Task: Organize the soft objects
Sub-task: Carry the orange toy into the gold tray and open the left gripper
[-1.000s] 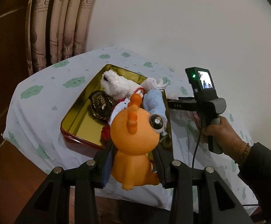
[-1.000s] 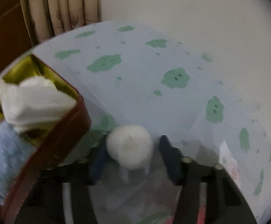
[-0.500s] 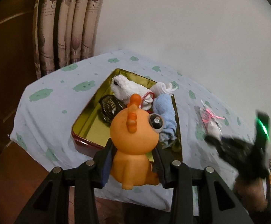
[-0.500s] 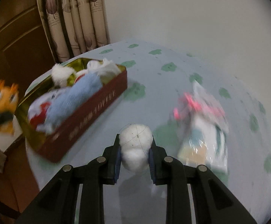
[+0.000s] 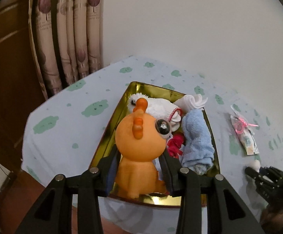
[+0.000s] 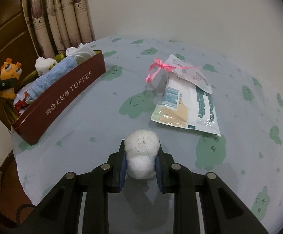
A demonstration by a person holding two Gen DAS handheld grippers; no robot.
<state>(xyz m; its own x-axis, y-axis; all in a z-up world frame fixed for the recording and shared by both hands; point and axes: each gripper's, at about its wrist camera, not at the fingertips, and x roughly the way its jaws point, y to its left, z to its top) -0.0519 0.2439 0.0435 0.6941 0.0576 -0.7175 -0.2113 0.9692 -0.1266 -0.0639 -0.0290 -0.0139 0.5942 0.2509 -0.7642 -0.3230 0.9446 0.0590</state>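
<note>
My left gripper (image 5: 139,167) is shut on an orange big-eyed toy (image 5: 139,150), held over the near end of the gold-lined toffee tin (image 5: 120,115). The tin holds a white plush (image 5: 157,107), a blue rolled towel (image 5: 197,138), a white cloth (image 5: 194,100) and something red (image 5: 175,143). In the right wrist view my right gripper (image 6: 141,161) is shut on a white cotton ball (image 6: 141,152) just above the tablecloth, to the right of the red tin (image 6: 63,97). The orange toy (image 6: 10,71) shows beyond the tin's far side.
A clear packet tied with a pink ribbon (image 6: 188,95) lies on the cloud-print tablecloth (image 6: 102,117) right of the tin. Curtains (image 5: 69,39) and a dark wooden door (image 5: 3,58) stand at the left, a plain wall behind. The table edge drops off near the tin.
The right gripper closed on the cotton ball and carried it away from the tin toward the near table. The left gripper brought the orange toy closer over the tin.
</note>
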